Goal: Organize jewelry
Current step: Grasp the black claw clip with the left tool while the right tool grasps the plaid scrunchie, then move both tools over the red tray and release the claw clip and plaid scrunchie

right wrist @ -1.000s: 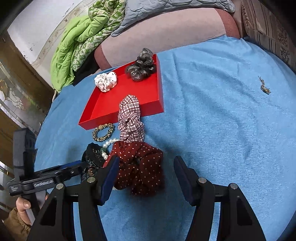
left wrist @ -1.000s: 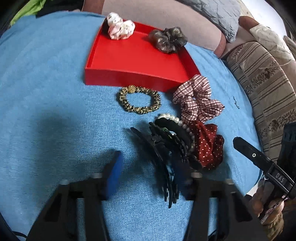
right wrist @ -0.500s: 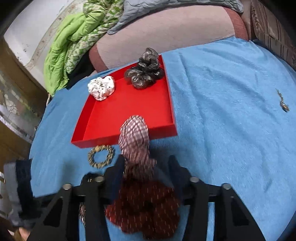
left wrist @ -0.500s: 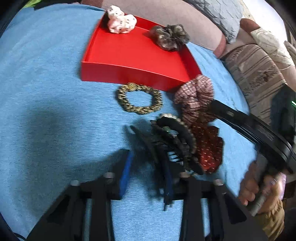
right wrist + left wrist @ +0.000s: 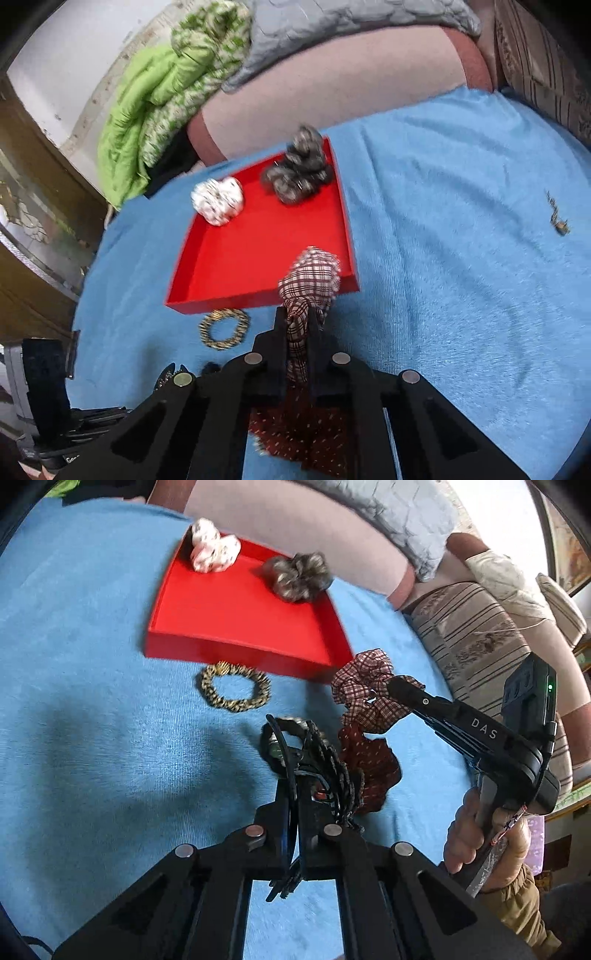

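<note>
The red-and-white checked fabric scrunchie (image 5: 312,280) is pinched by its near end in the right tongs (image 5: 297,325), its loose loop standing up over the near wall of the shallow red square tray (image 5: 258,295), low centre of the right wrist view. The black toothed plastic hair claw (image 5: 317,760) is clamped in the left tongs (image 5: 293,805), centre of the left wrist view.

The risk, as I judge it, is dragging. A dark red white-dotted scrunchie (image 5: 373,764) lies right against both held pieces, and a string of pale beads (image 5: 291,722) sits tangled at the claw's far end; either may ride up and drop short of the tray. The thin pinch on soft cloth could also slip. A gold-and-black beaded bracelet (image 5: 234,690) lies just before the tray wall on the blue knit cloth (image 5: 92,664), where a low pass could sweep it aside. Inside, a white printed scrunchie (image 5: 218,199) and a grey-brown one (image 5: 299,166) crowd the far corners.
</note>
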`<state>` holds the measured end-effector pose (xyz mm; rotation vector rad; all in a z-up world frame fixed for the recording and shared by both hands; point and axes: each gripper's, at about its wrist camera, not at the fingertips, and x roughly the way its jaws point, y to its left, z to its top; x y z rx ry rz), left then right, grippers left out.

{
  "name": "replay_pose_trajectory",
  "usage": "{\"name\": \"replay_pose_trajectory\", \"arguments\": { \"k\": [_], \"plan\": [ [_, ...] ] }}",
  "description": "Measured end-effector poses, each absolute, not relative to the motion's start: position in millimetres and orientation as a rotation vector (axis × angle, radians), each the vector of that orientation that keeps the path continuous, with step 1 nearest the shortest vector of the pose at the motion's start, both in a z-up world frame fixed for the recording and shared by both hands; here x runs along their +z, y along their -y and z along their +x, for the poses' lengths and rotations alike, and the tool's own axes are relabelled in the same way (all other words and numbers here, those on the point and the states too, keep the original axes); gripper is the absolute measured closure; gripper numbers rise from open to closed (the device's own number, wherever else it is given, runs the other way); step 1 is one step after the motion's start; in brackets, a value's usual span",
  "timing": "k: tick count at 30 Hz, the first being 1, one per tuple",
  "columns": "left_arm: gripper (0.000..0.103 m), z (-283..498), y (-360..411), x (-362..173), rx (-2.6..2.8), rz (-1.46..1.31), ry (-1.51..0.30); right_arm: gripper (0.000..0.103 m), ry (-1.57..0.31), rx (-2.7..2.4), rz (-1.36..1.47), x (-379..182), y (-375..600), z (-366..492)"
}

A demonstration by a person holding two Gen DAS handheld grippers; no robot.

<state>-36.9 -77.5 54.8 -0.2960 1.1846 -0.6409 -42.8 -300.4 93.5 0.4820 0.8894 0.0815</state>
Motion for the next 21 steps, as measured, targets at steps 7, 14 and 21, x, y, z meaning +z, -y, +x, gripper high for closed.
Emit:
{"name": "replay_pose_trajectory", "arguments": {
  "k": [7,14,21],
  "plan": [
    [0.1,-45.8,63.6,95.5,-0.661,-0.314,-1.097,0.094,-0.807,0.099,0.489,135.8,303.2,-63.6],
    [0.1,-23.4,42.1,129.1,-0.636,-0.339,-1.035,0.094,-0.743,0.103,0.479,169.7,305.7,-66.2],
    [0.1,25.8,40.1,138.3,-0.573,-0.31,-1.028,0.094,-0.756,0.093,0.435,175.8,303.8,-39.6]
  ]
}}
